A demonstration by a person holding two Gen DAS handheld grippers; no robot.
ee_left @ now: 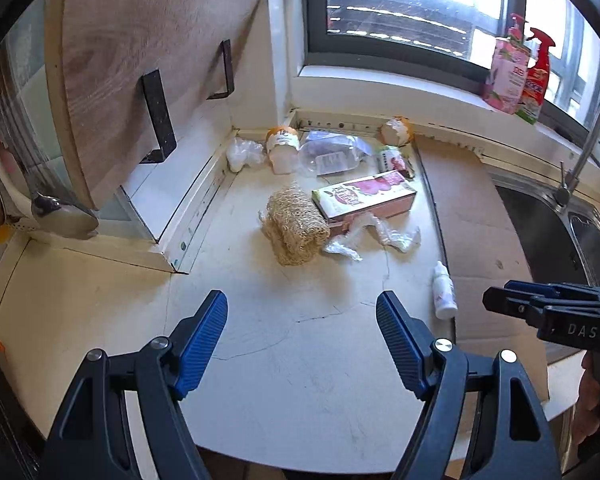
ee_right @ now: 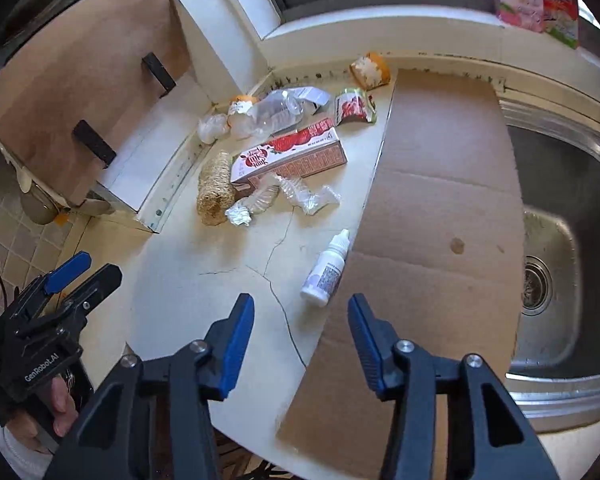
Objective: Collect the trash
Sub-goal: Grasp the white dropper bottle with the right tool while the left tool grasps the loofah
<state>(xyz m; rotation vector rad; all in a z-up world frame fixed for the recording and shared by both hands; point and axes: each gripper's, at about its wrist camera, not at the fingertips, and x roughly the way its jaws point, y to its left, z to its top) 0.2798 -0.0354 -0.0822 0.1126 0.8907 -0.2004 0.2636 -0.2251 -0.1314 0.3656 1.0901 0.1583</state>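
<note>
The picking up has not started yet: both tools are only coming in over the pale, cracked worktop (ee_left: 300,360) and nothing is held. The left hand-held gripper (ee_left: 301,336) has its blue fingers wide apart with only bare worktop between them. The right hand-held gripper (ee_right: 301,336) has its jaws partly open, narrower than the left, and they are empty too. The trash lies in a heap near the back left corner of the worktop, under the window. There is a pink and white carton with red fruit on it (ee_right: 290,154), a rough tan loofah roll (ee_right: 214,190) just beside it, and some crumpled clear plastic wrap (ee_right: 300,194) touching the carton's front. Behind these lie a squashed clear plastic bottle (ee_right: 274,114), a small white plastic bag (ee_right: 212,128), a red and green snack packet (ee_right: 353,106) and an orange cup with white stuff inside (ee_right: 369,68) at the back edge. A small white dropper bottle (ee_right: 325,272) lies apart from the heap, closer to the front, right at the edge of the flat brown cardboard sheet (ee_right: 439,200) that covers the worktop next to the steel sink (ee_right: 559,280). That little bottle is just ahead of the right tool, so it looks like the easiest first pick. The next move needs the jaws to go down on both sides of it and then squeeze gently, since it is round and could roll away.
</note>
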